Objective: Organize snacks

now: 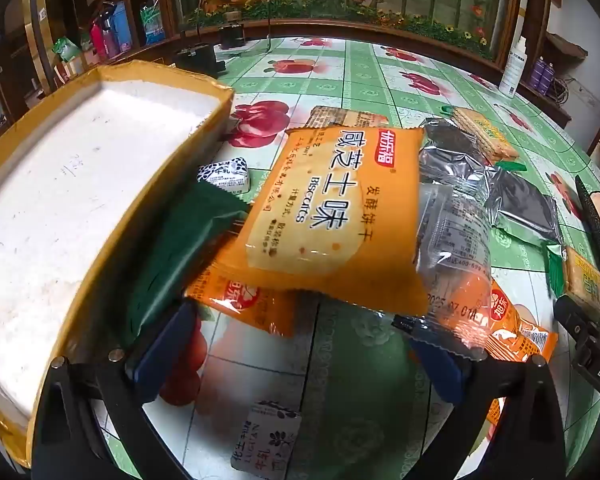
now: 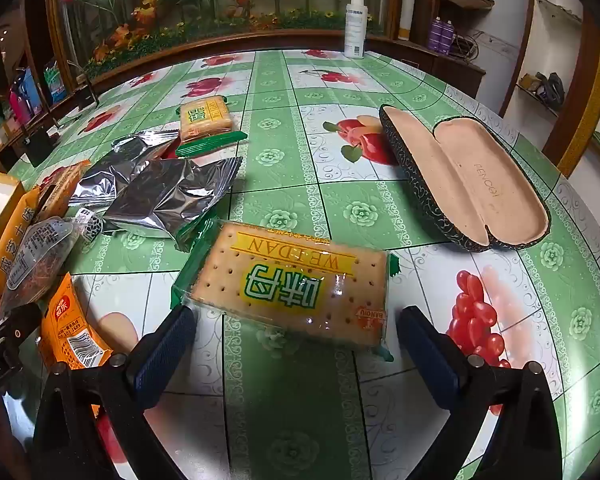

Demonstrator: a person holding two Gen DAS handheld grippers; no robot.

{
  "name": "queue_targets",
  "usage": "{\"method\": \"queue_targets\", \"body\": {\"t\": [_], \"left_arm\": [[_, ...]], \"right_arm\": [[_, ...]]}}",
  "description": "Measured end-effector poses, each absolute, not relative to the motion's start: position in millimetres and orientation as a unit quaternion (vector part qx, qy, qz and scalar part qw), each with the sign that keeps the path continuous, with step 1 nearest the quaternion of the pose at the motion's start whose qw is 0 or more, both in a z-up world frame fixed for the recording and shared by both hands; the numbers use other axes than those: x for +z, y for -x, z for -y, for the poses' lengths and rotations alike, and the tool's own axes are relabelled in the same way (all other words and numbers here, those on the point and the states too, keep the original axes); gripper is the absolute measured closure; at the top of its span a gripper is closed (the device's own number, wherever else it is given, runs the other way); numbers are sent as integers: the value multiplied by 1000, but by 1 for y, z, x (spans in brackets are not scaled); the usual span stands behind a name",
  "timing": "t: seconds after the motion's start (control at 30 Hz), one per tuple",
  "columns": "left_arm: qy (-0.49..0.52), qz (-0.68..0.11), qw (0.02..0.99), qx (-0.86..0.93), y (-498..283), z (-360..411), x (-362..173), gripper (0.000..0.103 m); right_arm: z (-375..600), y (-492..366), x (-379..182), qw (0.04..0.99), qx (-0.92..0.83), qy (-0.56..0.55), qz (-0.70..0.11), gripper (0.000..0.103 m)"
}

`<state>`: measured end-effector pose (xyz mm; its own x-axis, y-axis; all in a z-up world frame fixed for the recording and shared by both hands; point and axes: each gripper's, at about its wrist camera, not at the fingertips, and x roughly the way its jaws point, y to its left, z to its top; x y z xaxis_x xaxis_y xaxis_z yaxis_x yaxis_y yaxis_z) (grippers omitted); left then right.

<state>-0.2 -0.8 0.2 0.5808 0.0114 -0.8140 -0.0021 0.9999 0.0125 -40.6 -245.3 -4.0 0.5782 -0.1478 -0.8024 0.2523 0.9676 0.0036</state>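
- The left gripper [image 1: 304,340] stood released; an orange biscuit pack [image 1: 332,216] hid the snacks beneath.
- The right gripper [image 2: 296,344] stood released near a cracker pack [image 2: 292,284].

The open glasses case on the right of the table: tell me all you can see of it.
The glasses case lies open on the green fruit-print tablecloth, hinged halves spread side by side, lining up. Its outside is dark with a pale scrolling pattern; the inside is a tan, suede-like lining with "FENCEI" stamped on it. Nothing lies in it. It rests aslant, far end beside a printed apple, apart from the cracker packet and from the right gripper, whose jaws stand open. The left wrist view shows only a sliver at its right edge.
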Motion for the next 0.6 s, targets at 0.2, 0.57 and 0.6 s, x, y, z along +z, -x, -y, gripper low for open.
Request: {"method": "queue_targets", "body": {"t": [0.2, 0.57, 0.6], "left_arm": [[-2, -459, 889, 2, 0, 1, 0, 0], [-1, -459, 888, 1, 0, 1, 0, 0], [-1, -459, 888, 1, 0, 1, 0, 0]], "right_arm": [[245, 41, -4, 886, -113, -58, -445, 1], [245, 41, -4, 886, -113, -59, -445, 1], [245, 41, -4, 886, -113, -59, -445, 1]]}}
